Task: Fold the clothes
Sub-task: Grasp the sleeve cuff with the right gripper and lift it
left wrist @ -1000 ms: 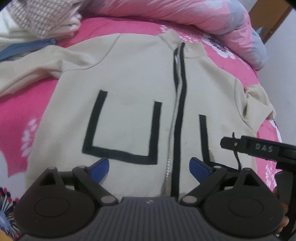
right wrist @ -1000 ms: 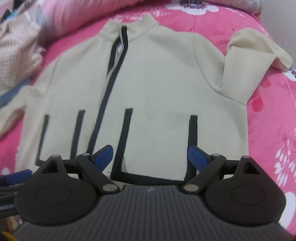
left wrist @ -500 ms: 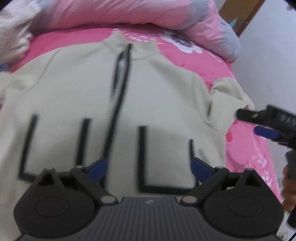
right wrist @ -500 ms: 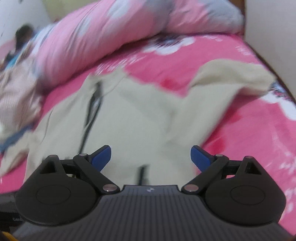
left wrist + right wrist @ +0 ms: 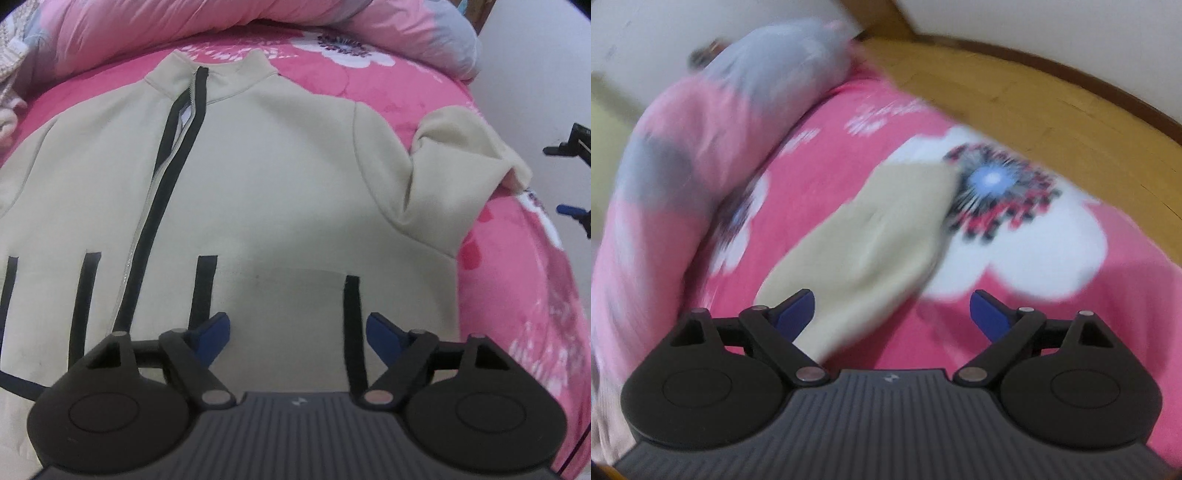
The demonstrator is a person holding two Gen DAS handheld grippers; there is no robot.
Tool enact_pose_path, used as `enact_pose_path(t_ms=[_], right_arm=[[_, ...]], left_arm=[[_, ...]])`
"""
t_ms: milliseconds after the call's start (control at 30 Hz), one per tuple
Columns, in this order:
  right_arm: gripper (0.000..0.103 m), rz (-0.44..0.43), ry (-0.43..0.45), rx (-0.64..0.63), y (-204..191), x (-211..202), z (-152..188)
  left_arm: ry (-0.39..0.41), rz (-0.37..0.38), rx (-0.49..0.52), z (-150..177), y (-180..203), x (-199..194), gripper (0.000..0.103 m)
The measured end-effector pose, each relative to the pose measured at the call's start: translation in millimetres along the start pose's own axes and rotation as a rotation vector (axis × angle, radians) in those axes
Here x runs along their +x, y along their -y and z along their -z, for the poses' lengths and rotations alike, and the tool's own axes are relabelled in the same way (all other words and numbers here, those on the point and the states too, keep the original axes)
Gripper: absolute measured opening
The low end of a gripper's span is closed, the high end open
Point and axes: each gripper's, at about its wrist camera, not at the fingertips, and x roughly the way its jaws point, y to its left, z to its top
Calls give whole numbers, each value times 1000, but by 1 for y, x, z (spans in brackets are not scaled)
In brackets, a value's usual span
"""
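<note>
A cream zip-up jacket with black trim lies flat, front up, on a pink flowered bedspread, filling the centre of the left wrist view with its collar toward the top. The left gripper hovers over the hem at lower centre, its jaws having just been closing yet apart and empty. In the blurred right wrist view, the right gripper stands released above the jacket's cream sleeve, which runs from lower centre toward mid-frame.
</note>
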Motion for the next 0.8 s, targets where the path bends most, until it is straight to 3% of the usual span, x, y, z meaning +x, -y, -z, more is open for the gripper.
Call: enact_pose_path(t_ms=[200,367,467,500,533,667,800], right_arm=[[79,49,-1,55,17,48,-39],[70,40,-22,85,22,76,-58],[45,46,-42,81,23,87,-65],[22,35,-44,83,24,87,-66],[11,24,-45,84,24,88,-68],[7,-72,-8,142,27,56,-69],[7,-139,60,231,46,-12,-63]], left_arm=[[8,-43,2,1,4,5,73],[21,-74,12,3,7,5,62],[25,-90,32,4,8,7,58],[26,-93,35,5,8,8,58],[26,-96,37,5,8,7,56],[27,-104,43,4,9,8,55],[26,-103,38,2,8,8,54]])
